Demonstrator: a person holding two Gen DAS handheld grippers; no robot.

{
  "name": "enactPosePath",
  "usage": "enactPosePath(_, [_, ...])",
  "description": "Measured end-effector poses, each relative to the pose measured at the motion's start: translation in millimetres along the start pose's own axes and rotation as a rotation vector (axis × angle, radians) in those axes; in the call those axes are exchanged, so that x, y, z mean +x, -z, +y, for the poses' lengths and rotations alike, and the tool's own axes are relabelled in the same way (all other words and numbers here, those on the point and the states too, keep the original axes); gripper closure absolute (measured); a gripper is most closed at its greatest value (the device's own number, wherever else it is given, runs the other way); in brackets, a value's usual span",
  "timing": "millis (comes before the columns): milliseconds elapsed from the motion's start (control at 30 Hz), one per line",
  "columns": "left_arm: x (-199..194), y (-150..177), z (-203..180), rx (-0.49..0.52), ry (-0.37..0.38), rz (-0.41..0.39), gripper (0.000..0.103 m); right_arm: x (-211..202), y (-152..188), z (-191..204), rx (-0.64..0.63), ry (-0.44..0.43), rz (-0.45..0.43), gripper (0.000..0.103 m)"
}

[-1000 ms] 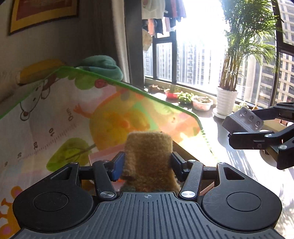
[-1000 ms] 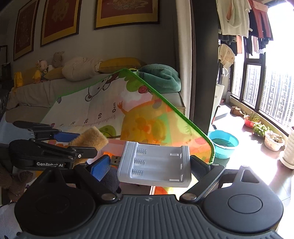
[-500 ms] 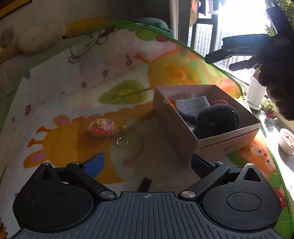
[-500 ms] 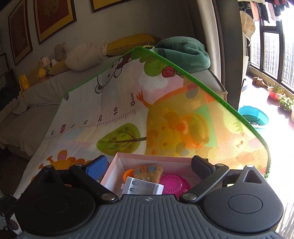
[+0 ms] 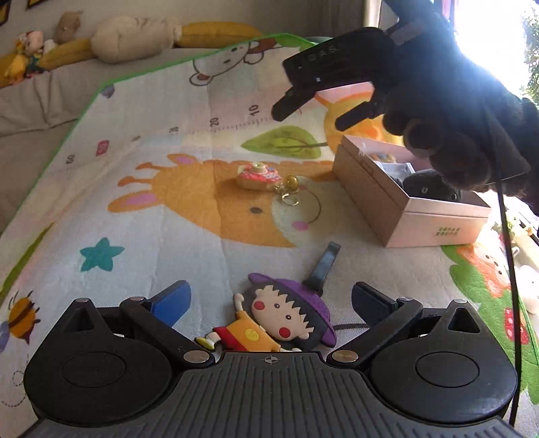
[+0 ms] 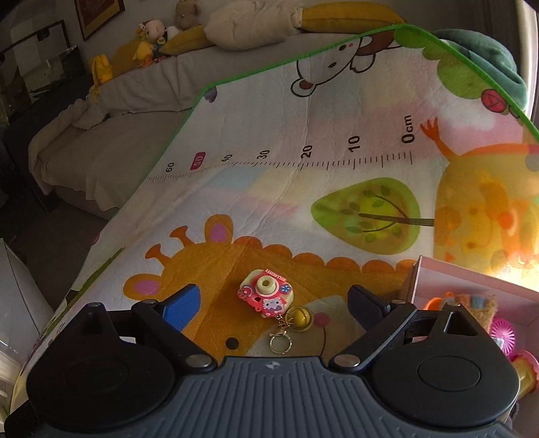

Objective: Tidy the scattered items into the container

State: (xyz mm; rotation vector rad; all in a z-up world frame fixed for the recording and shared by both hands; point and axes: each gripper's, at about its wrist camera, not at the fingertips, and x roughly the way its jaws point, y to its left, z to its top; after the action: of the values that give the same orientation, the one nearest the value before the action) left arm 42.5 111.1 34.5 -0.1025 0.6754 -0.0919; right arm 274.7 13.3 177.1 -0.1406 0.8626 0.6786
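My left gripper (image 5: 271, 298) is open over a flat cartoon-girl figure (image 5: 273, 316) with a purple hat, which lies on the play mat between the fingers, untouched. A dark strap (image 5: 324, 264) lies just beyond it. My right gripper (image 6: 273, 301) is open above a pink toy camera keychain (image 6: 266, 293) with a yellow bell; the same keychain (image 5: 257, 175) shows mid-mat in the left wrist view. The pink cardboard box (image 5: 377, 198) at the right holds a black plush and other items. The right gripper (image 5: 310, 107), in a gloved hand, hangs above the mat there.
The colourful play mat (image 6: 303, 188) covers a bed. Plush toys and cushions (image 6: 235, 17) line the far wall. The box's corner (image 6: 417, 279) stands just right of my right gripper. A dark cable (image 5: 507, 256) hangs at the right in the left wrist view.
Both grippers let go of their loads, a brown plush and a grey battery holder, and opened. They swung away from the box and down towards the mat, onto the figure and the keychain.
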Motion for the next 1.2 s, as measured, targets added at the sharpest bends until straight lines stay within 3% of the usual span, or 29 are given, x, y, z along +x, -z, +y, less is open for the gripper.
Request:
enactPosePath(233, [-13.9, 16.4, 13.6, -0.061, -0.009, 0.003, 0.0, 82.1, -0.8, 17.7, 0.084, 0.106, 0.087, 0.006])
enactPosePath(300, [-15.7, 19.7, 16.2, -0.074, -0.01, 0.008, 0.0, 91.9, 4.0, 18.7, 0.083, 0.121, 0.101, 0.01])
enactPosePath(333, [-16.0, 21.1, 16.9, -0.077, -0.011, 0.012, 0.0, 94.2, 6.5, 19.2, 0.075, 0.121, 0.112, 0.023])
enactPosePath(367, [-16.0, 22.1, 16.9, -0.075, -0.012, 0.015, 0.0, 95.8, 9.8, 19.6, 0.064, 0.113, 0.136, 0.043])
enactPosePath(400, [-16.0, 22.9, 16.1, -0.071, -0.012, 0.018, 0.0, 94.3, 12.5, 20.1, 0.054, 0.112, 0.147, 0.047])
enactPosePath(500, [-14.3, 23.1, 11.1, -0.052, -0.007, 0.025, 0.0, 67.1, 21.0, 21.4, 0.032, 0.091, 0.118, 0.048])
enactPosePath(667, [-5.4, 24.3, -2.3, 0.002, -0.007, 0.034, 0.0, -22.5, 42.6, 18.6, -0.003, 0.005, 0.011, 0.049])
enactPosePath(900, [9.7, 19.5, -23.6, 0.111, -0.035, 0.036, 0.0, -133.2, 106.7, -9.7, -0.023, -0.03, -0.081, 0.049])
enactPosePath(1033, [24.0, 17.7, -30.7, 0.161, -0.074, 0.042, 0.0, -162.3, 151.6, -41.4, 0.029, 0.011, -0.084, 0.049])
enactPosePath(1200, [37.0, 15.3, -32.8, 0.125, -0.067, 0.062, 0.0, -171.7, 205.3, -72.4, 0.048, 0.116, -0.085, 0.049])
